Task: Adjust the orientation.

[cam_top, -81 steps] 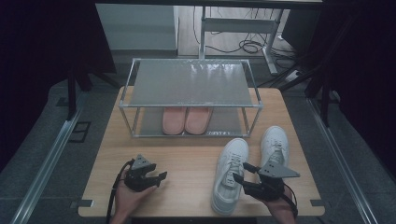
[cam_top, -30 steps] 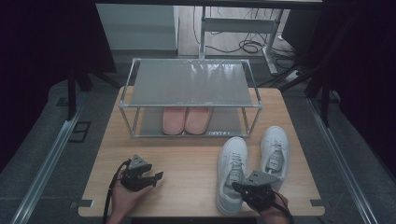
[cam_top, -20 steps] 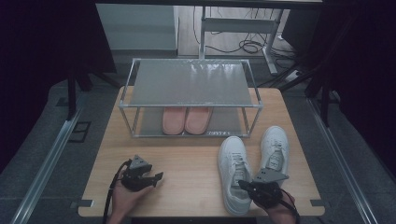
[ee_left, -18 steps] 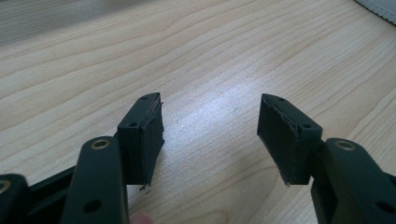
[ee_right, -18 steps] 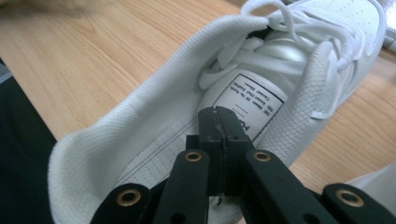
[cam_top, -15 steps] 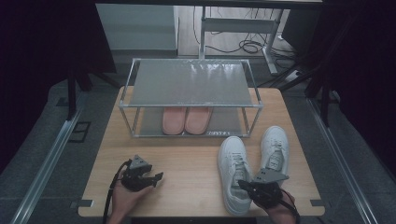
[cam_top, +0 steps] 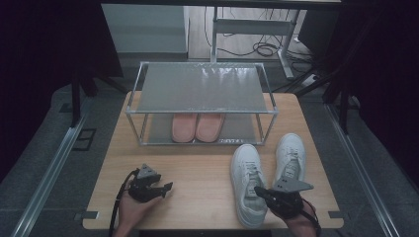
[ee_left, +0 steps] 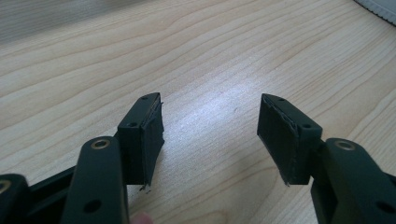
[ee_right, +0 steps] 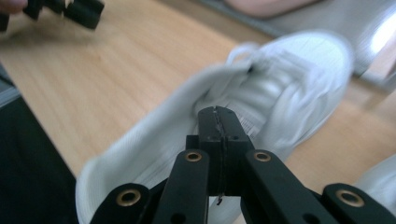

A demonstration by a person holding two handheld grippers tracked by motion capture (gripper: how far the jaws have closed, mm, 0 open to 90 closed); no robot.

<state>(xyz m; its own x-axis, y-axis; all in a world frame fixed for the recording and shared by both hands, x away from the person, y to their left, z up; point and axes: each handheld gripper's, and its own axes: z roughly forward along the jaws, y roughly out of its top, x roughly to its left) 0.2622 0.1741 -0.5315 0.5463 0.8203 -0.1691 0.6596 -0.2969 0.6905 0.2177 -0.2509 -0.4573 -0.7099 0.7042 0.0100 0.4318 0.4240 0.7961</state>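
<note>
A pale wood-grain surface (cam_top: 197,168) carries a low two-tier rack of silvery metal tubing (cam_top: 201,106) at its far middle. The rack's top shelf is a bare grey sheet (cam_top: 200,88). On the lower tier, a pair of pink slippers (cam_top: 196,127) lies side by side, toes pointing away, touching each other. Beyond the surface stands a grey metal frame (cam_top: 249,27) on a light floor, with black cables (cam_top: 257,49) coiled near it. Grey rails (cam_top: 47,170) run along the floor on both sides.
</note>
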